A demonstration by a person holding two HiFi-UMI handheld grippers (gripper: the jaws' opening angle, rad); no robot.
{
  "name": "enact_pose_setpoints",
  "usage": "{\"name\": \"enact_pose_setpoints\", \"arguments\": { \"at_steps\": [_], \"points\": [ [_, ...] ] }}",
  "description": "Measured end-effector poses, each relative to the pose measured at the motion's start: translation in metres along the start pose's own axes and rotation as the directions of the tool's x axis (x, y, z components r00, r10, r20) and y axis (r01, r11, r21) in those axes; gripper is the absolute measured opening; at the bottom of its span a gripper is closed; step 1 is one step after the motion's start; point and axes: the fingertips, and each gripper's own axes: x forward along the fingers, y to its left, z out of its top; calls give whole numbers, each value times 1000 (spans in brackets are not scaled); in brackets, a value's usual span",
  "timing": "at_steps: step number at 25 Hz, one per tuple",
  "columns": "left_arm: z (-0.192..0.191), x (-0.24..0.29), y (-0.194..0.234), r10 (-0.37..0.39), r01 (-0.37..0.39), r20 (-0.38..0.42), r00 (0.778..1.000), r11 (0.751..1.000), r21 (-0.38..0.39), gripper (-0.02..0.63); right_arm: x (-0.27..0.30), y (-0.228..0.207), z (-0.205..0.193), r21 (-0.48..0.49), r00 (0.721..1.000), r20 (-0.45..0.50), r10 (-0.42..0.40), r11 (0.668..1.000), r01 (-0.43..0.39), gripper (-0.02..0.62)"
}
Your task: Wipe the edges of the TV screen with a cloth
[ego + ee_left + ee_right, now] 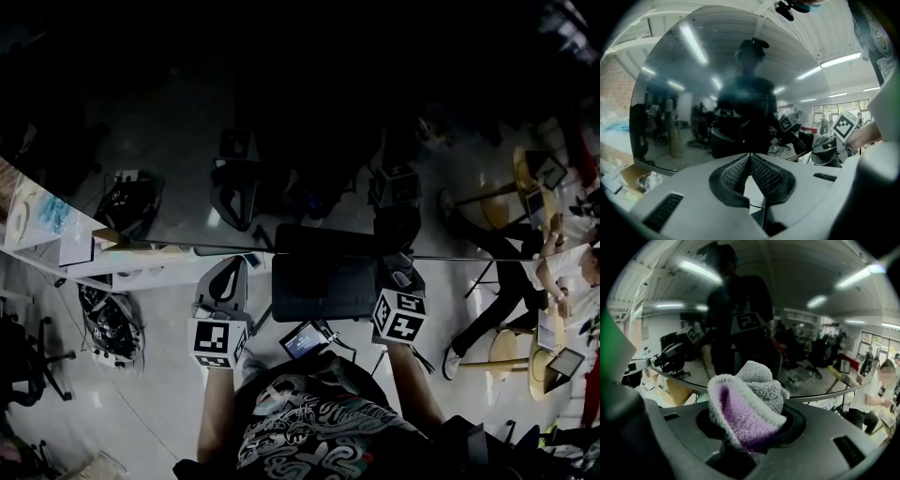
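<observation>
Head view: the dark TV screen (281, 122) fills the upper frame, its edge running left to right just ahead of both grippers.

Left gripper view: the left gripper (750, 158) is closed on nothing.

Right gripper view: the right gripper (751, 434) clamps a grey-and-purple cloth (754, 399). The screen edge lies straight ahead, which likely makes this the nearer hand.

Open workroom under strip lights (840, 59)
A round wooden table (547, 349) stands on the pale glossy floor (141, 412), seated people (567, 272) just beside it and a dark office chair (19, 342) well off to its left; above, a white ribbed ceiling (834, 33), with a brick wall (614, 89) and windows (826, 111) closing the room
</observation>
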Motion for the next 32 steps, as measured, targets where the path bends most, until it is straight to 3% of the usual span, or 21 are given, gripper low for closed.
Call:
{"name": "enact_pose_setpoints", "arguments": {
  "at_steps": [7,21,32],
  "points": [
    [-5,-11,10,2,-2,-11,1000,1000,-11,17,0,21,3,-39,1000,2,-24,999,24,207],
    [-8,-8,31,-48,48,-14,999,999,-17,17,1,36,4,-266,993,-98,-68,963,40,207],
    [-10,-10,52,-105,105,-6,994,994,-11,17,2,59,2,-323,986,-133,-99,945,51,207]
  ]
}}
